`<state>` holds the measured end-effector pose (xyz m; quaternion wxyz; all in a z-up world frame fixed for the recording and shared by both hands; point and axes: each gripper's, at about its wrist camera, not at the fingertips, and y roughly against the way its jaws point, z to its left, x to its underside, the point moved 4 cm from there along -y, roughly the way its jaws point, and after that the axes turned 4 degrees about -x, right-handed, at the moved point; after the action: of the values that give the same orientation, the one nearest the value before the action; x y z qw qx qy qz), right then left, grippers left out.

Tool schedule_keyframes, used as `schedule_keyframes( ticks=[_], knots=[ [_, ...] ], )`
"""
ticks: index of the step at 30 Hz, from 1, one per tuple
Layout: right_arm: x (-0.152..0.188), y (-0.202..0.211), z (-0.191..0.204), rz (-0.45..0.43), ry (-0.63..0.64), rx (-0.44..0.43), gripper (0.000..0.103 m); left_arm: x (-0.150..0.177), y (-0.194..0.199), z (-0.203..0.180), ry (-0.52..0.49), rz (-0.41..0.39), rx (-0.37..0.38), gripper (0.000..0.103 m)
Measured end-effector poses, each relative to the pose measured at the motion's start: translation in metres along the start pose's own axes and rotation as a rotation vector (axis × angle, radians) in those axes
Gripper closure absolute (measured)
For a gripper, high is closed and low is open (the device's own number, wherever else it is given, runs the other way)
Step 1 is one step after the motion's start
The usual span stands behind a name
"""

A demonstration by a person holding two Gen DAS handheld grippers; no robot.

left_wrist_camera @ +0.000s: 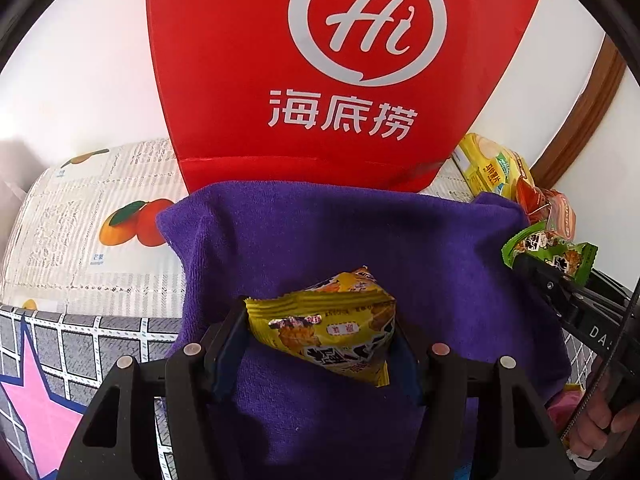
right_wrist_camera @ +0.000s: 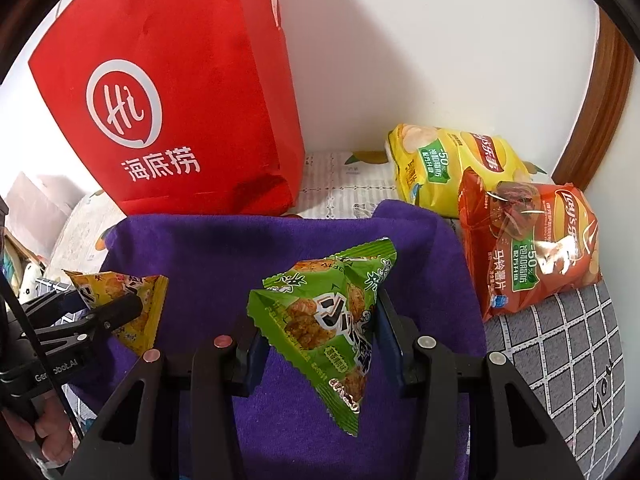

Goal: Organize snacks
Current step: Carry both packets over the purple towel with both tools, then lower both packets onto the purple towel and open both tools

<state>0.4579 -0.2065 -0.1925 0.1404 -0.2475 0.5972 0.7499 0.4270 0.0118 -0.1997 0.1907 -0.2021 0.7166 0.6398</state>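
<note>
The left gripper is clamped on a yellow triangular snack packet, the right gripper on a green one, both above the purple towel before the red Haidilao bag. Slick, puffy film could slip loose.

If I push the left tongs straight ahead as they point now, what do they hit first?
Most likely the red paper bag, standing upright just past the far edge of the purple towel. The left tongs hold the yellow snack packet; depth is uncertain.
</note>
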Motion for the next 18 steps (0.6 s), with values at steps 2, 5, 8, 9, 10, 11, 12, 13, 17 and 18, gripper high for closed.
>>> schedule_keyframes(
  ticks=[2,5,8,9,10,11,12,13,17,18],
  knots=[
    [0.0003,0.0009,0.0005,-0.002,0.002,0.004,0.056,0.0008,-0.0005,0.0001,0.0,0.004,0.001,0.042],
    [0.0006,0.0016,0.001,-0.003,0.004,0.005,0.056,0.001,-0.0015,-0.0007,0.001,0.006,0.001,0.042],
    [0.0015,0.0001,0.001,0.003,0.003,0.003,0.056,0.0009,-0.0013,-0.0007,0.001,0.004,0.0,0.042],
    [0.0014,-0.0007,0.001,0.006,0.004,0.004,0.056,0.0008,-0.0012,-0.0005,0.001,0.004,0.0,0.042],
    [0.0016,-0.0017,0.0007,0.009,0.003,0.007,0.056,0.0005,-0.0012,-0.0005,0.001,0.004,-0.001,0.042],
    [0.0019,-0.0025,0.0007,0.012,0.003,0.008,0.056,0.0005,-0.0009,0.0,0.002,0.005,-0.001,0.042],
    [0.0021,-0.0032,0.0009,0.014,0.004,0.008,0.056,0.0005,-0.0015,0.0001,0.002,0.007,-0.001,0.042],
    [0.0025,-0.0039,0.0011,0.018,0.007,0.01,0.056,0.0007,-0.0023,0.0003,0.003,0.011,0.0,0.042],
    [0.0035,-0.0071,0.0005,0.031,0.01,0.018,0.056,0.0014,-0.0043,-0.0001,0.007,0.02,0.006,0.042],
    [0.004,-0.0075,0.0004,0.035,0.009,0.019,0.056,0.0016,-0.005,-0.0006,0.008,0.021,0.005,0.042]
  ],
)
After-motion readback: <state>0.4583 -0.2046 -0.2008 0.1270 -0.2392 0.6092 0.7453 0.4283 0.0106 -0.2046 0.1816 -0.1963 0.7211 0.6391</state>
